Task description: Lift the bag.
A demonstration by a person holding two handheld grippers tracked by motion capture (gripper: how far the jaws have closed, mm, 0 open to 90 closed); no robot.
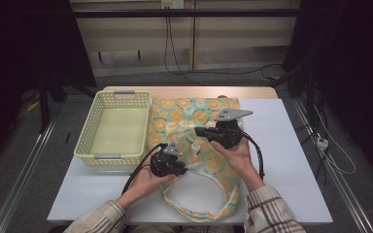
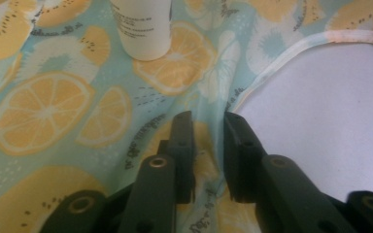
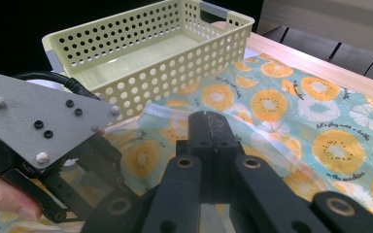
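Working at the near side of the table (image 1: 291, 160), where the strap loop (image 1: 194, 213) of the fruit-print cloth (image 1: 184, 116) is lying open towards the person. Setting the left gripper (image 2: 209, 119) down just inside the white-bound edge (image 2: 281, 56), jaws standing narrow with a puckered ridge of cloth between them; not showing plainly whether the pads are already pressing on it. Lying flat across the middle of the table, reaching from the near edge almost to the far one, and carrying a small white bottle (image 2: 143, 29) upright just beyond the left jaws.

Holding the right gripper (image 3: 208, 119) a little farther out over the cloth, jaws brought fully together; not possible to tell whether any fabric is nipped in them. Pointing towards the pale yellow basket (image 1: 85, 141), standing empty beside the cloth's left edge.

Judging the step in hand: taking a pinch on the near part of the cloth. Calling next for firming that pinch before any lifting, raising slowly, and minding the bottle, likely to topple once the fabric under it is pulled.
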